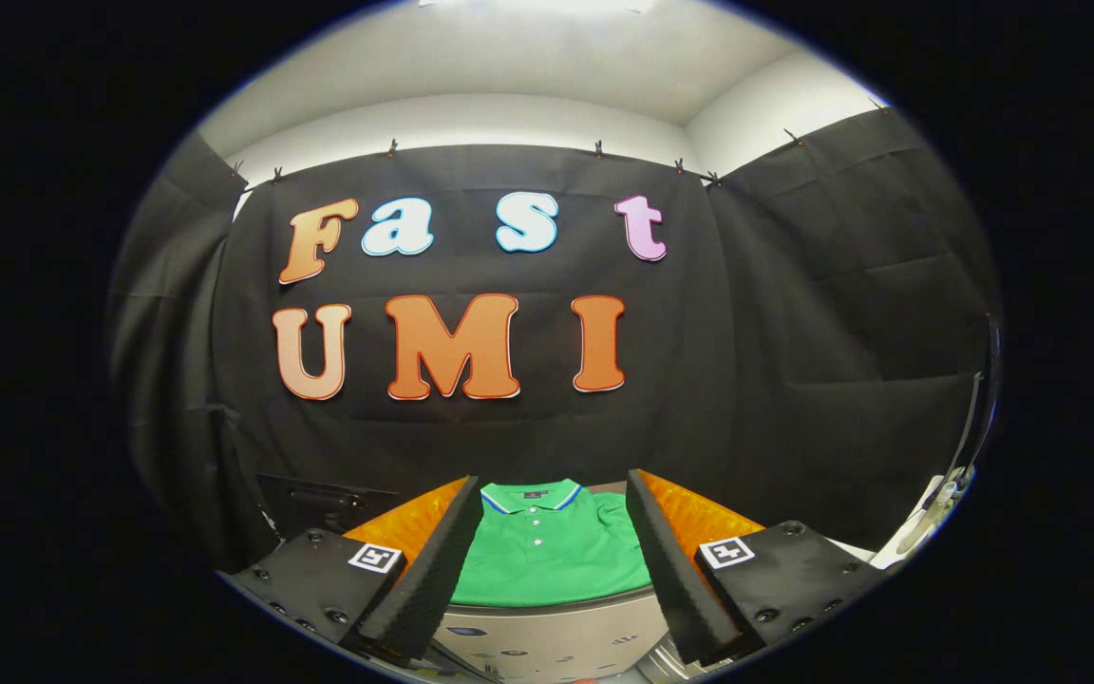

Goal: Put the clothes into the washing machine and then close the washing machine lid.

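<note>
A green polo shirt (552, 551) with a blue-and-white trimmed collar lies flat on a grey surface just ahead of my fingers, framed between them. My gripper (552, 570) is open, its two fingers spread wide on either side of the shirt and touching nothing. Below the shirt I see a light grey panel (556, 641) with small dark markings, possibly the washing machine's front. At the far right a raised dark-rimmed clear part (979, 408) stands upright, possibly the open lid; I cannot tell for sure.
An orange surface (699, 518) shows behind both fingers, to the left and right of the shirt. A white object (922, 527) sits at the far right, below the upright part. Black cloth walls close the booth behind and on both sides.
</note>
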`<state>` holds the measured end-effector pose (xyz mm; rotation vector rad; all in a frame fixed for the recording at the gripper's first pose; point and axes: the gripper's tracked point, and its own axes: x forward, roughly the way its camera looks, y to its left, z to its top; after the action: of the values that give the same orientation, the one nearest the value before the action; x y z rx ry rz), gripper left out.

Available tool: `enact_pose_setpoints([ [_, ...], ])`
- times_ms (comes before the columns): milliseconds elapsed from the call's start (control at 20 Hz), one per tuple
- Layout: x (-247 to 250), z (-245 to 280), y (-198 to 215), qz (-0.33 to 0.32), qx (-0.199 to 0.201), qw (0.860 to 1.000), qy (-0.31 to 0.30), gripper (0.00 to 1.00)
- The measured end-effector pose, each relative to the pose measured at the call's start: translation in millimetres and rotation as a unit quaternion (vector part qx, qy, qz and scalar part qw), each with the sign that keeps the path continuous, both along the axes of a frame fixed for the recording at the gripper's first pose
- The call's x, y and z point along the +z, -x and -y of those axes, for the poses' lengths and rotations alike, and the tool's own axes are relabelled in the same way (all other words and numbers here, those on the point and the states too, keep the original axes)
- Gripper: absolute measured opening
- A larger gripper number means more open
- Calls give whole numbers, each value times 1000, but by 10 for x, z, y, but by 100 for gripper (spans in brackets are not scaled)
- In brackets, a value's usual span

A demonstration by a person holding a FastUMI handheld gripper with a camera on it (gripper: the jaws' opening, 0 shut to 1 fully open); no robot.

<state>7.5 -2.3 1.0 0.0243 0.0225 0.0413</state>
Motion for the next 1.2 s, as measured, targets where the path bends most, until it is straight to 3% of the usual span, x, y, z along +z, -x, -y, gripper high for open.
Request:
enact_pose_setpoints([
  [400,122,-96,-33,23,15,999,-21,98],
  [600,40,-77,-244,5,14,1000,-14,98],
  [900,-442,-114,-918,-98,33,995,-4,98],
  [1200,-1207,-93,-1613,-233,43,971,25,98],
])
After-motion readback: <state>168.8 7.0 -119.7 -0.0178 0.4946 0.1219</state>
